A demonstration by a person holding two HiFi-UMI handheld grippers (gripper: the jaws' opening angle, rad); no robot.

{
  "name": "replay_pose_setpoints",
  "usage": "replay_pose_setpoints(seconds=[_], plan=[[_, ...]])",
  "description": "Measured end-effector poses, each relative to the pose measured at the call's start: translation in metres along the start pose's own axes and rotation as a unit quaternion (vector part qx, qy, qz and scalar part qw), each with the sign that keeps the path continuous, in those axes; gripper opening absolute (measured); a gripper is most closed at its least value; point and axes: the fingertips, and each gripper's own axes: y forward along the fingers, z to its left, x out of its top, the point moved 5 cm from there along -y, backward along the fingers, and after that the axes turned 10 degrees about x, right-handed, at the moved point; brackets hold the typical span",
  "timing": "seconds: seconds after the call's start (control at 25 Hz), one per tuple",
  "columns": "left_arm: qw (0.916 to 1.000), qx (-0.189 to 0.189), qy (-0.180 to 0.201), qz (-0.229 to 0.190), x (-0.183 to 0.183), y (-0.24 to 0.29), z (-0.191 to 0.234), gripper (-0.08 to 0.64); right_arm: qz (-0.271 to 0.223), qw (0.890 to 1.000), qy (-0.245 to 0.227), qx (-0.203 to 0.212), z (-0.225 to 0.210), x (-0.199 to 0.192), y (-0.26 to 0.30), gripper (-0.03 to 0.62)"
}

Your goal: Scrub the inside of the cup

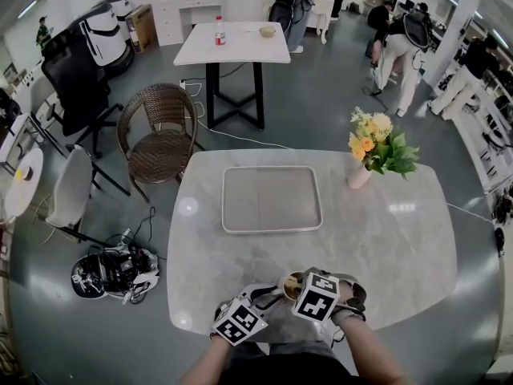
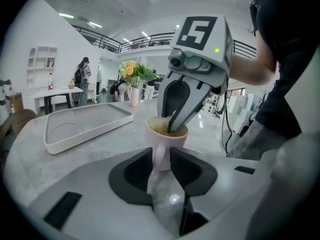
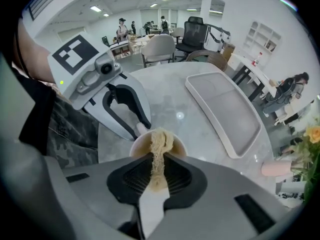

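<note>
A pale cup point(image 2: 166, 136) stands near the front edge of the marble table point(image 1: 401, 239), its inside stained brownish. My left gripper point(image 2: 161, 160) is shut on the cup's handle point(image 2: 159, 156), coming in from the left in the head view point(image 1: 268, 301). My right gripper point(image 3: 159, 170) points steeply down over the cup point(image 3: 175, 145) and is shut on a beige fibrous scrubber point(image 3: 160, 143), whose end hangs inside the cup. In the left gripper view the right gripper's fingertips point(image 2: 173, 125) dip into the cup's mouth. In the head view the marker cubes cover most of the cup point(image 1: 290, 282).
A white tray point(image 1: 271, 229) lies mid-table beyond the cup. A pink vase with flowers point(image 1: 359, 175) stands at the table's far right. A wicker chair point(image 1: 160, 131) and a grey chair point(image 1: 70, 191) stand to the left; people work at the back of the room.
</note>
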Motion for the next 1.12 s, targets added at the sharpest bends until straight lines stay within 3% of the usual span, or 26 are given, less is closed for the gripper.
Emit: replay_pose_setpoints(seconds=[0.2, 0.4, 0.68, 0.96, 1.12], plan=[[0.9983, -0.047, 0.033, 0.014, -0.004, -0.004, -0.018, 0.115, -0.01, 1.0, 0.0, 0.004, -0.006, -0.001, 0.008, 0.063], [0.9954, -0.089, 0.029, 0.017, -0.004, 0.001, -0.044, 0.115, 0.006, 1.0, -0.012, 0.004, -0.006, -0.003, 0.015, 0.063], [0.9934, -0.109, 0.015, 0.033, 0.001, 0.015, -0.068, 0.104, -0.007, 1.0, -0.003, 0.028, -0.005, -0.005, 0.015, 0.063], [0.9912, -0.126, 0.025, 0.033, 0.007, 0.032, -0.092, 0.106, -0.006, 0.998, -0.044, 0.047, 0.005, -0.011, 0.017, 0.063], [0.9888, -0.137, 0.037, 0.047, -0.004, 0.026, -0.087, 0.106, -0.008, 0.998, -0.058, 0.03, 0.008, -0.02, 0.007, 0.063]])
